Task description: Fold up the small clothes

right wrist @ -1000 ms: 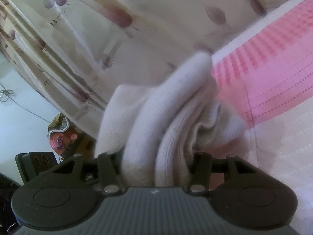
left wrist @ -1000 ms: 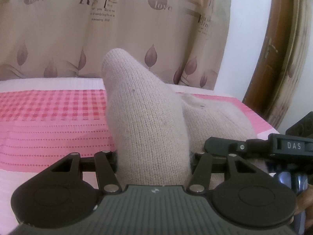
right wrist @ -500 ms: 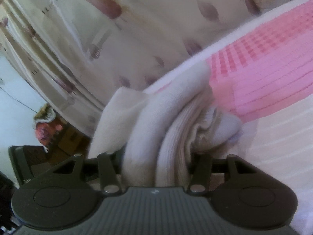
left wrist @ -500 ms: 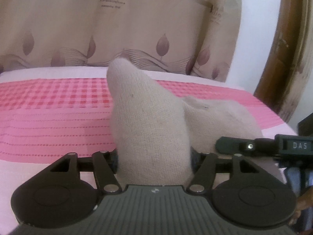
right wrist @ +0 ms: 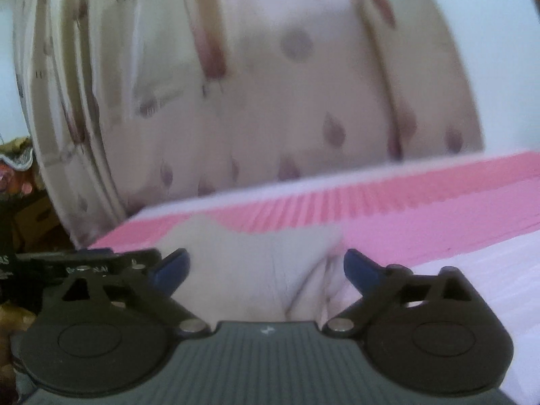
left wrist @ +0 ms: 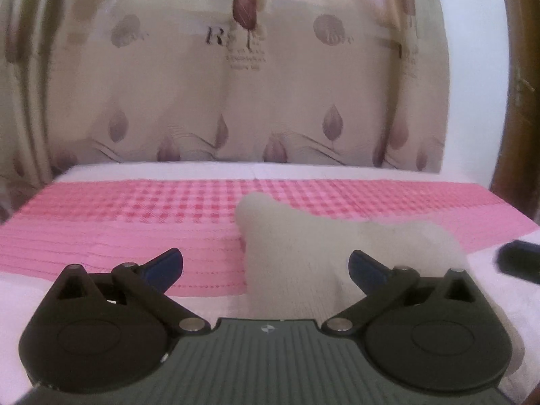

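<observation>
Beige knitted sock [left wrist: 303,253]: lies bunched on pink checked bedspread [left wrist: 118,216], apparently released to rest folded. Left gripper [left wrist: 266,265], right gripper [right wrist: 266,268]: jaws just opened, spread wide, sock between, unpinched.

Both grippers look like the same build. The left gripper [left wrist: 265,266] has a grey ribbed body with a tiny white logo near its front edge, flanked by two round black housings, each with a shallow disc shape pressed in. Black linkage arms with triangular cutouts run forward, pinned with shiny silver screws. The fingers [left wrist: 162,265] are dark blue and pointed. The right gripper [right wrist: 266,266] matches: same grey ribs, black discs, silver screws, blue fingers [right wrist: 362,268].
</observation>
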Demonstrator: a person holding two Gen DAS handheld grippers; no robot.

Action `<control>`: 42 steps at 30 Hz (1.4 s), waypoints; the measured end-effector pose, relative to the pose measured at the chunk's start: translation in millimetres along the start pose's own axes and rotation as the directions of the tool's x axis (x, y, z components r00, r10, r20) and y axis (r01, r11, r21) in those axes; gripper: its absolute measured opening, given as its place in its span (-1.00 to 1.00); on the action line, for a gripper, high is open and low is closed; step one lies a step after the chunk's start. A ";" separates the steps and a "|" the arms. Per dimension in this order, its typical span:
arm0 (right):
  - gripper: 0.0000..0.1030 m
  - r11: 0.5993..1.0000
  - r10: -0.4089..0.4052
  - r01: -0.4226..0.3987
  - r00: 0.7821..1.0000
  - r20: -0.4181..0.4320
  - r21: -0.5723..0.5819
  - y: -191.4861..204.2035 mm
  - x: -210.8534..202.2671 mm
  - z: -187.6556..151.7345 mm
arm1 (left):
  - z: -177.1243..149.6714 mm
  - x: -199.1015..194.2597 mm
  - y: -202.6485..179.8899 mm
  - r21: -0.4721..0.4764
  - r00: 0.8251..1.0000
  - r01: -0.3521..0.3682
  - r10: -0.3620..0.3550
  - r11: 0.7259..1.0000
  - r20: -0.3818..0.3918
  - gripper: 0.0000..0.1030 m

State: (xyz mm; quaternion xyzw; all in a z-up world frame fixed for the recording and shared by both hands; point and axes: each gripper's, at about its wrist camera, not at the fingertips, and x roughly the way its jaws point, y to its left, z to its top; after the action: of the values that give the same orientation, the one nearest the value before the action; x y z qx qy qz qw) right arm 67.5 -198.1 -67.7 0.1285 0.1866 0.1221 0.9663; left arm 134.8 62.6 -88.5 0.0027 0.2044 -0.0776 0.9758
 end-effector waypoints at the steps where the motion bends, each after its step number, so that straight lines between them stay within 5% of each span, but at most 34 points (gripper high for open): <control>1: 0.93 1.000 -0.017 0.017 1.000 0.024 0.000 3.0 -7.7 -0.9 | 1.0 -5.0 -3.5 0.008 1.000 -0.010 0.010 1.000 0.011 1.00; 8: 0.97 0.999 -0.049 0.048 0.994 0.098 0.013 13.0 -34.0 -11.0 | 10.4 -46.1 -34.1 0.068 0.990 -0.095 0.086 0.993 0.114 1.00; 11: 0.97 0.997 -0.070 0.071 0.992 0.107 -0.005 15.2 -41.1 -12.5 | 16.5 -65.0 -36.9 0.024 0.982 -0.060 0.054 0.998 0.181 1.00; 16: 0.97 0.997 -0.081 0.080 0.990 0.116 0.013 11.2 -54.7 -9.7 | 26.1 -88.6 -41.5 -0.075 0.951 -0.117 0.133 0.990 0.278 1.00; 21: 0.97 0.997 -0.073 0.073 0.990 0.118 0.007 14.4 -62.4 -7.8 | 36.6 -101.3 -45.3 -0.060 0.950 -0.122 0.134 0.991 0.282 1.00; 25: 0.97 0.996 -0.078 0.082 0.990 0.116 -0.037 23.1 -65.7 -8.2 | 36.1 -111.6 -45.0 -0.064 0.952 -0.040 0.057 0.997 0.302 1.00; 42: 0.97 0.990 -0.097 0.110 0.986 0.137 -0.091 41.1 -76.8 -4.2 | 26.4 -113.4 -46.2 -0.062 0.962 -0.034 0.049 0.997 0.268 1.00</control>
State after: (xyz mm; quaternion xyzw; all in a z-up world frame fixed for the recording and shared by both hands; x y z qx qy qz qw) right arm -11.1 -180.6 -34.1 0.0787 0.1222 0.0718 0.9868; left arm 35.8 33.0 -17.8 -0.0315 0.0720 -0.0510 0.9956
